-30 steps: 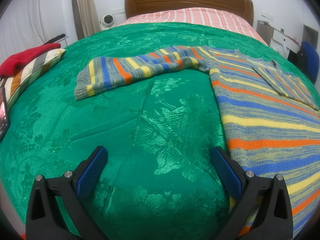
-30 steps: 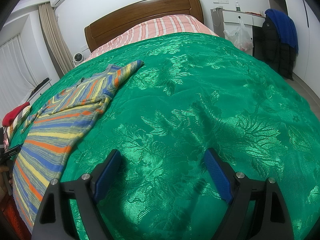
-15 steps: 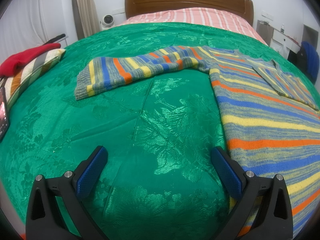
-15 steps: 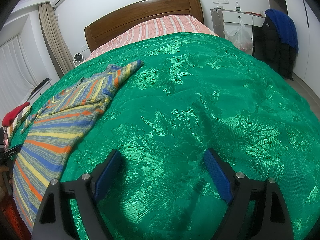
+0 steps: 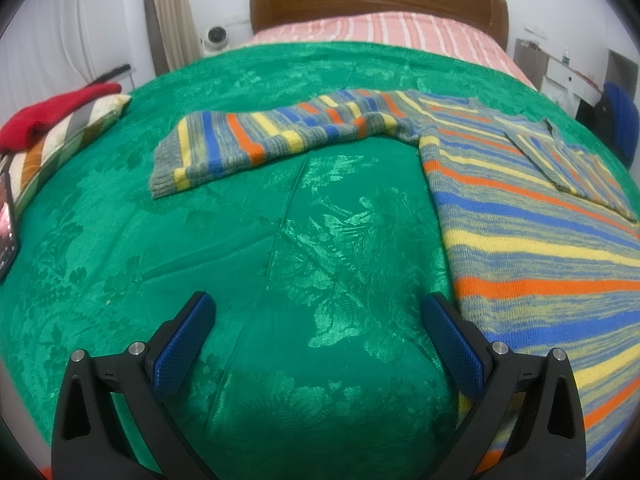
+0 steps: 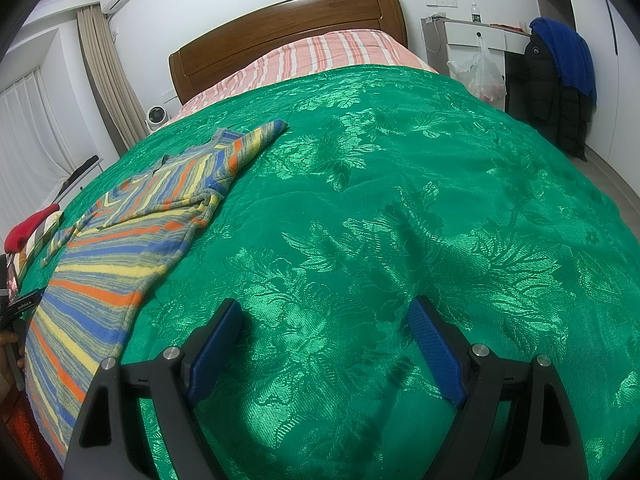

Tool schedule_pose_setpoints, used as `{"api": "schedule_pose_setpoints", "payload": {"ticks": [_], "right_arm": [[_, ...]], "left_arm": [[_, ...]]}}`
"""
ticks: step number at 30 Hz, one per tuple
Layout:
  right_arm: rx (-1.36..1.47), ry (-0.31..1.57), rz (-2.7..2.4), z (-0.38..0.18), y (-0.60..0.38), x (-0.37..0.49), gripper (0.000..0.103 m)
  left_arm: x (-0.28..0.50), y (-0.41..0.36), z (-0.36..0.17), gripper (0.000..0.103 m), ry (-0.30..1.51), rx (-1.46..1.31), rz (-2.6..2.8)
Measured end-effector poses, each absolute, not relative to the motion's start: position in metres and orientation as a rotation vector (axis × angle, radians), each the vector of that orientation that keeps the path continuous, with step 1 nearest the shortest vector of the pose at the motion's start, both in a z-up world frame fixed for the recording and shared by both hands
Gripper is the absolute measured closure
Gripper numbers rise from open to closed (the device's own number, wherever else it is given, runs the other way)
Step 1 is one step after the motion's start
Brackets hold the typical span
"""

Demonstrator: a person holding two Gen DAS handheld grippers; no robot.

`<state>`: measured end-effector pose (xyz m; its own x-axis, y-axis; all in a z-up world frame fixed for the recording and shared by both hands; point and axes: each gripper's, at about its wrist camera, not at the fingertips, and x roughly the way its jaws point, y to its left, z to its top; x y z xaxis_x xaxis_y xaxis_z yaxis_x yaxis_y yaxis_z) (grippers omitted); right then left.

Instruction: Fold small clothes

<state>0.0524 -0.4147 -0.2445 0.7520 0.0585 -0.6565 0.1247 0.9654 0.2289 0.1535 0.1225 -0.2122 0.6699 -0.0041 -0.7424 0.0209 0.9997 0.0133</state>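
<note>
A: Where does the folding stand?

B: At the very start, I'd say. The striped sweater (image 5: 532, 240) lies spread flat on the green bedspread (image 5: 300, 240), its body running down the right side of the left wrist view. One sleeve (image 5: 272, 140) is stretched out sideways across the bedspread, and the other sleeve (image 6: 248, 148) reaches toward the headboard (image 6: 288, 28) in the right wrist view. No fold shows that I would call finished.

A: And the grippers?

B: Both empty. The left gripper (image 5: 320, 336) has its jaws spread wide over bare bedspread, the right-hand jaw just beside the sweater's edge — whether it touches the knit I cannot tell. The right gripper (image 6: 324, 340) is also released, hanging over bare bedspread with the sweater well off to its left.

A: So what comes next?

B: My guess is a sleeve fold. The left gripper would need to reach up to the outstretched sleeve's cuff, pinch the knit alone — not the bedspread beneath — and carry it across the body. The right gripper has farther to go before it can help.

A: Anything in the way?

B: A red cloth (image 5: 52, 112) on a striped cushion (image 5: 72, 136) sits at the left edge, well apart.
</note>
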Motion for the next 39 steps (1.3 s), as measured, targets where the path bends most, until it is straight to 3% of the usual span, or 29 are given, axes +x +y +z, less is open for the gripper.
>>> {"api": "schedule_pose_setpoints", "payload": {"ticks": [3, 9, 14, 16, 18, 19, 20, 21, 25, 30, 32, 35, 39], "right_arm": [[0.266, 0.721, -0.037, -0.245, -0.415, 0.052, 0.018], [0.267, 0.721, -0.036, -0.245, -0.415, 0.052, 0.018], [0.267, 0.719, -0.036, -0.245, -0.415, 0.051, 0.018], [0.267, 0.719, -0.037, -0.245, -0.415, 0.051, 0.018], [0.266, 0.720, -0.037, -0.245, -0.415, 0.051, 0.018], [0.266, 0.720, -0.037, -0.245, -0.415, 0.051, 0.018], [0.266, 0.720, -0.037, -0.245, -0.415, 0.051, 0.018], [0.266, 0.720, -0.037, -0.245, -0.415, 0.051, 0.018], [0.267, 0.719, -0.036, -0.245, -0.415, 0.051, 0.018], [0.269, 0.716, -0.035, -0.245, -0.415, 0.051, 0.018], [0.271, 0.714, -0.033, -0.246, -0.416, 0.051, 0.018], [0.272, 0.713, -0.032, -0.246, -0.417, 0.050, 0.018], [0.273, 0.712, -0.031, -0.246, -0.417, 0.050, 0.018]], "left_arm": [[0.161, 0.135, -0.192, 0.001, 0.940, -0.091, -0.119], [0.200, 0.212, -0.131, 0.000, 0.889, -0.283, -0.086], [0.272, 0.277, -0.160, 0.004, 1.083, -0.304, 0.080], [0.292, 0.285, -0.184, 0.021, 1.173, -0.323, 0.082], [0.301, 0.280, -0.191, 0.029, 1.178, -0.285, 0.091], [0.304, 0.271, -0.189, 0.041, 1.154, -0.247, 0.076], [0.307, 0.264, -0.188, 0.093, 1.151, -0.230, 0.048], [0.309, 0.261, -0.187, 0.100, 1.162, -0.236, 0.025], [0.316, 0.229, -0.133, 0.101, 1.065, -0.126, -0.023], [0.305, 0.126, -0.033, 0.101, 0.888, 0.054, -0.225], [0.300, 0.086, -0.016, 0.101, 0.855, 0.117, -0.297], [0.295, 0.015, -0.007, 0.101, 0.840, 0.192, -0.414], [0.280, -0.071, -0.040, 0.100, 0.863, 0.241, -0.509]]}}
